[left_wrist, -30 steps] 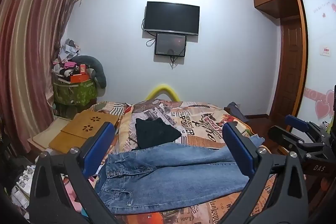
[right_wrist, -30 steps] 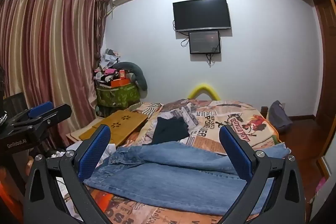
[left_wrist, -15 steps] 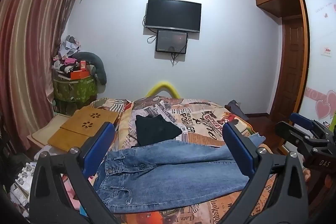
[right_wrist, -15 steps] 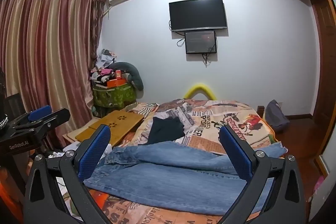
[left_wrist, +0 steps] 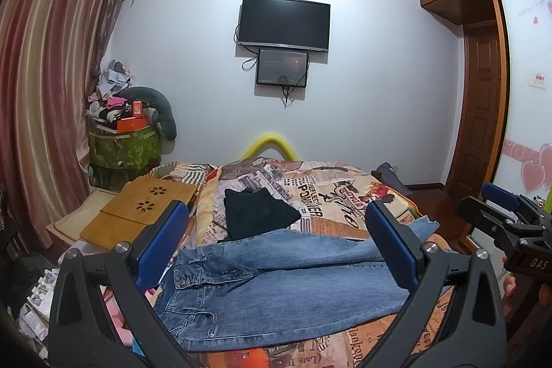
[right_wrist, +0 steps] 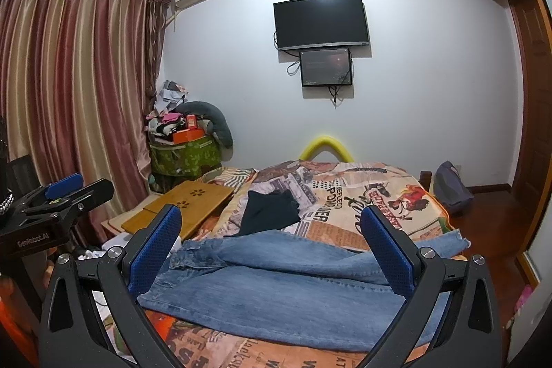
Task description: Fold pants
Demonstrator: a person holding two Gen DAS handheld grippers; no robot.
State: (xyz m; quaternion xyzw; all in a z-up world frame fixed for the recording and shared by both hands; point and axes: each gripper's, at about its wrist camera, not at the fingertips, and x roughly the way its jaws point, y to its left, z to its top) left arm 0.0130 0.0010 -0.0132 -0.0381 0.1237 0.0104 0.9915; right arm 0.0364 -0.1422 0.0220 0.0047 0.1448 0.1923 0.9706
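The pants are faded blue denim, matt with a slightly rough weave and a frayed hem. The bedspread is soft printed cloth, newspaper-style pattern. The left gripper and right gripper have matt black plastic frames with small shiny metal screws, and blue dimpled rubbery pads. The lap tray is smooth light wood; the curtains are satiny, kinda glossy.

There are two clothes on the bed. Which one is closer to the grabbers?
The blue denim jeans, spread across the bed's near edge, right below both open grippers. The folded black garment lies farther back, toward the wall.
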